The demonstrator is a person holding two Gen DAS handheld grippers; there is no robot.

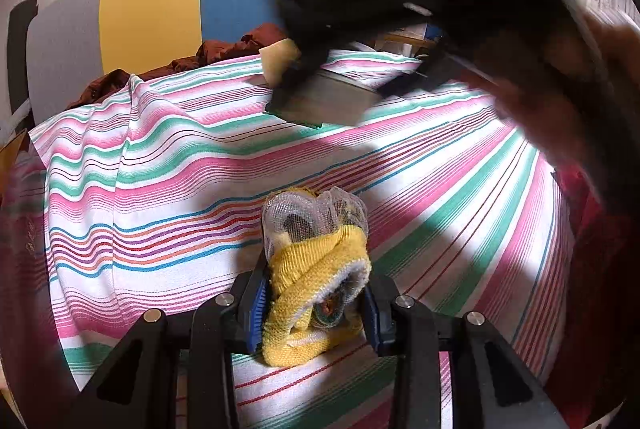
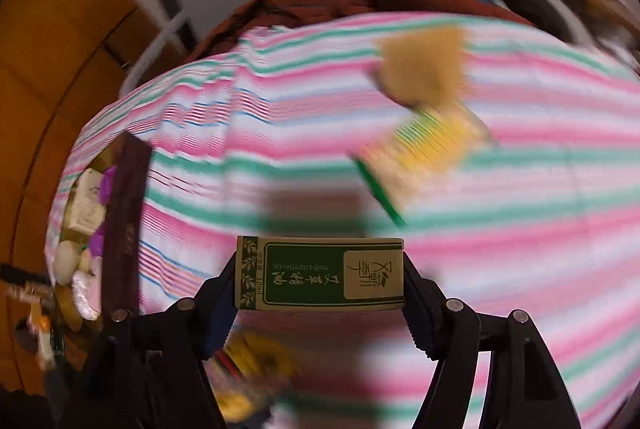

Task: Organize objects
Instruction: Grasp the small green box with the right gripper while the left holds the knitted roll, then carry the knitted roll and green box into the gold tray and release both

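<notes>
gripping a green and cream carton (image 2: 319, 273) by its two short ends, the right gripper (image 2: 319, 275) has its jaws spread wide and closed flat on the box. printed on the carton face, upside down to the right wrist camera, is "tsao essential oil". the carton sits clear above the striped cloth (image 2: 520, 229), and its shadow falls on the stripes beyond it.

the left gripper (image 1: 314, 303) has its blue-padded jaws drawn close together on a yellow knitted bundle (image 1: 316, 281) wrapped partly in clear netting. the bundle stands between the pads over the striped cloth (image 1: 180, 169); whether it touches the cloth cannot be told.

in the left wrist view the right gripper (image 1: 316, 101) appears as a dark blurred mass further across the cloth, with a grey flat shape in its jaws and a pale yellow block (image 1: 278, 59) just beside it.

in the right wrist view, a blurred tan and yellow item (image 2: 428, 109) lies on the cloth ahead. at the left edge stands a dark brown box (image 2: 124, 225) with small pale and purple pieces (image 2: 86, 213) packed beside it.

a reddish-brown garment (image 1: 224, 53) lies bunched at the far edge of the cloth, against a grey, yellow and blue panel (image 1: 152, 5).
</notes>
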